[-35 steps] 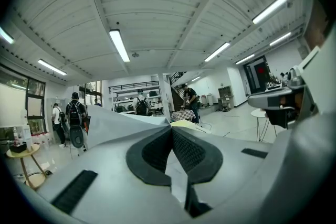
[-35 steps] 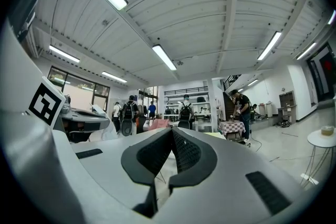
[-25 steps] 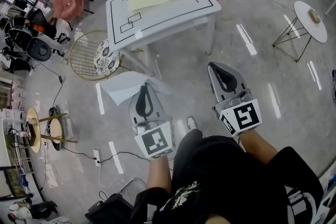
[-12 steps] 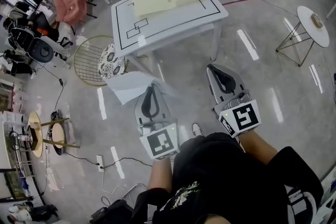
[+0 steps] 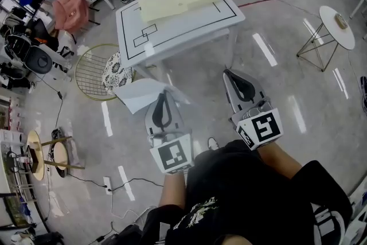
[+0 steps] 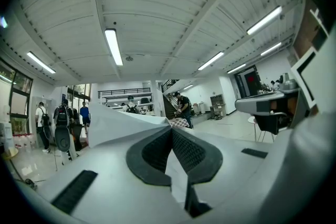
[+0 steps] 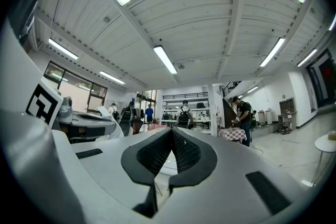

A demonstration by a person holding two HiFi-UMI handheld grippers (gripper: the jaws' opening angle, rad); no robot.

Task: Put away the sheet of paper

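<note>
The left gripper has its jaws pressed together on a white, creased sheet of paper, pinched at one edge. The sheet fans out leftward from the tips, buckled into shallow folds, in the air above the glossy grey floor, short of the near edge of the white table with black lines. In the left gripper view a paper sliver runs between the dark pads. The right gripper is closed with nothing between its jaws

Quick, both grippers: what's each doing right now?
Left hand-held gripper: closed on the sheet of paper.
Right hand-held gripper: closed, empty.
</note>
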